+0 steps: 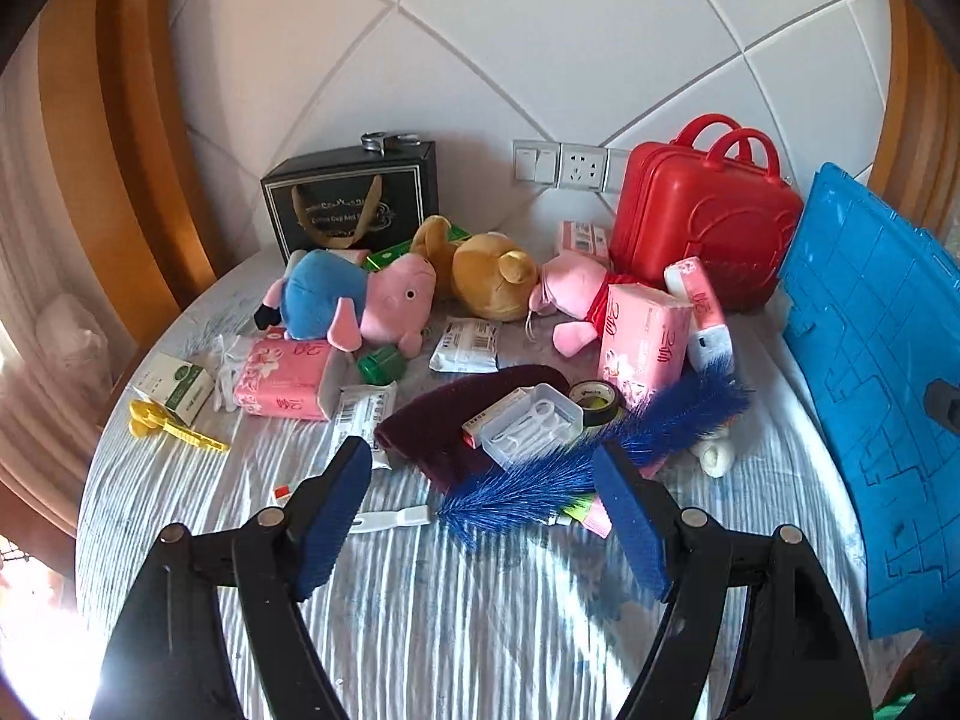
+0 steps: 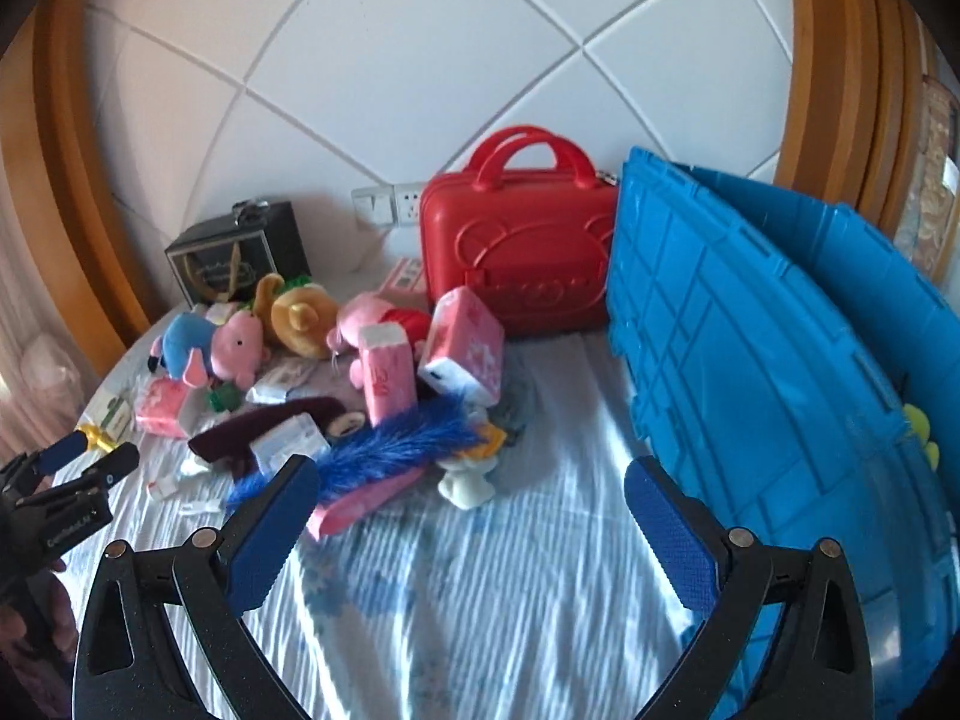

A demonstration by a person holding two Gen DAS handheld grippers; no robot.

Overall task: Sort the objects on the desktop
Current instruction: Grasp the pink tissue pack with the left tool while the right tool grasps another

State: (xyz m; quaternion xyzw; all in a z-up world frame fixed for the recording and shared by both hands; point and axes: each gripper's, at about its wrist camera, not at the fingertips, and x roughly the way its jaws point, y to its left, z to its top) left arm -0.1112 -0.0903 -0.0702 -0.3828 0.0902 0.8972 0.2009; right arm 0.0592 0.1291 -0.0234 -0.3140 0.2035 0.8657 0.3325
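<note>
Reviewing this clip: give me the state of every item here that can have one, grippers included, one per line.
left gripper: open, empty
right gripper: open, empty
red case: closed, upright
blue crate: lid flap raised
black gift box: closed, upright
clear plastic box: lid shut, lying on the maroon cloth
roll of tape: tilted against the pink tissue pack

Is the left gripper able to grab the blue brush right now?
Probably yes. The left gripper is open and empty, and the blue brush lies on top of the pile just ahead, with nothing covering it.
</note>
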